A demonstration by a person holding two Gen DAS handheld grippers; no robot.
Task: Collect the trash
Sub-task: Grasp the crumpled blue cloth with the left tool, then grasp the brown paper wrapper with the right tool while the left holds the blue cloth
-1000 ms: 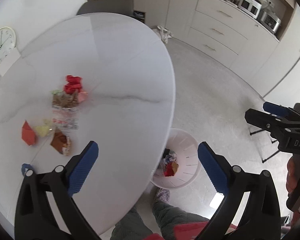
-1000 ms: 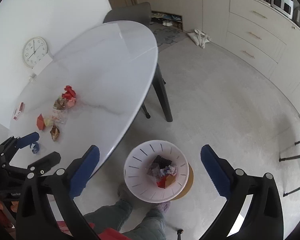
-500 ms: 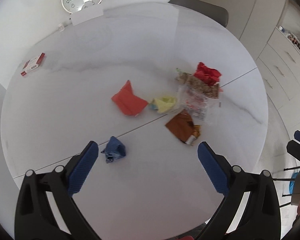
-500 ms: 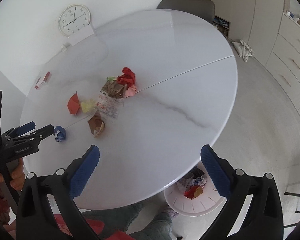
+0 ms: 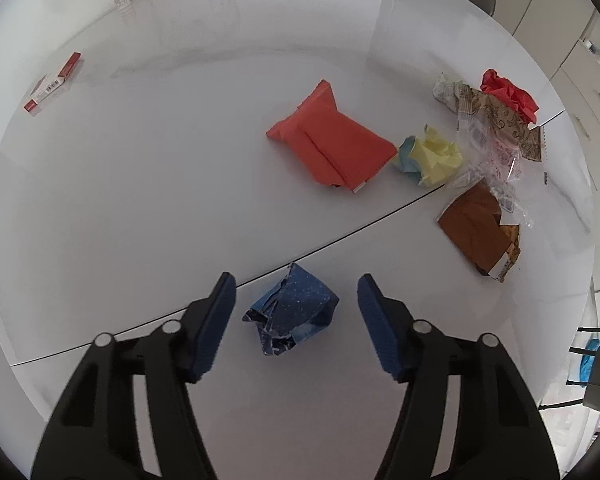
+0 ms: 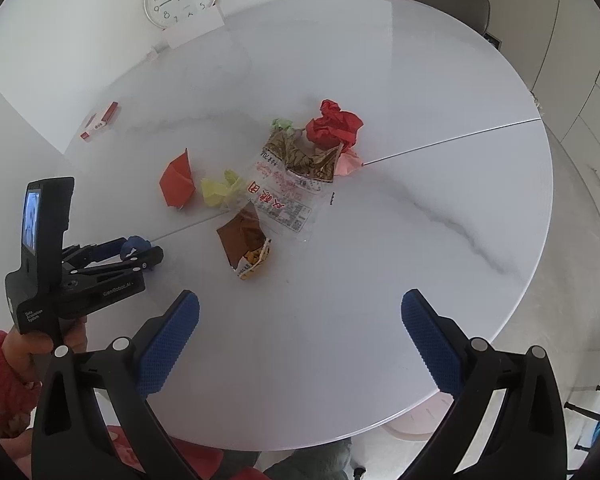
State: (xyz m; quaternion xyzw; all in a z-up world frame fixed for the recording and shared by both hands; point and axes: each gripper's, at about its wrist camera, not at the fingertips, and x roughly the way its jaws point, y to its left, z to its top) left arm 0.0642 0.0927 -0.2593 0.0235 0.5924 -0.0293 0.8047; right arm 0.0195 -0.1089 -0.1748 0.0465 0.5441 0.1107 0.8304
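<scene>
- My left gripper [image 5: 292, 312] is spread open around the crumpled blue wrapper [image 5: 292, 316] on the white table [image 5: 140, 200]; neither pad seems to touch it, though the angle is poor.
- My right gripper [image 6: 300, 336] hangs wide open and empty, nearer me than that wrapper.
- The orange paper [image 5: 328, 140] lies beyond the wrapper.

A round white table [image 6: 400, 240] carries scattered litter: a blue wrapper [image 5: 292, 314], orange packet [image 5: 330, 140], yellow wad [image 5: 434, 156], brown packet [image 5: 480, 230], clear bag [image 6: 284, 196], red paper [image 6: 334, 128] and a red-white box [image 6: 100, 121].
</scene>
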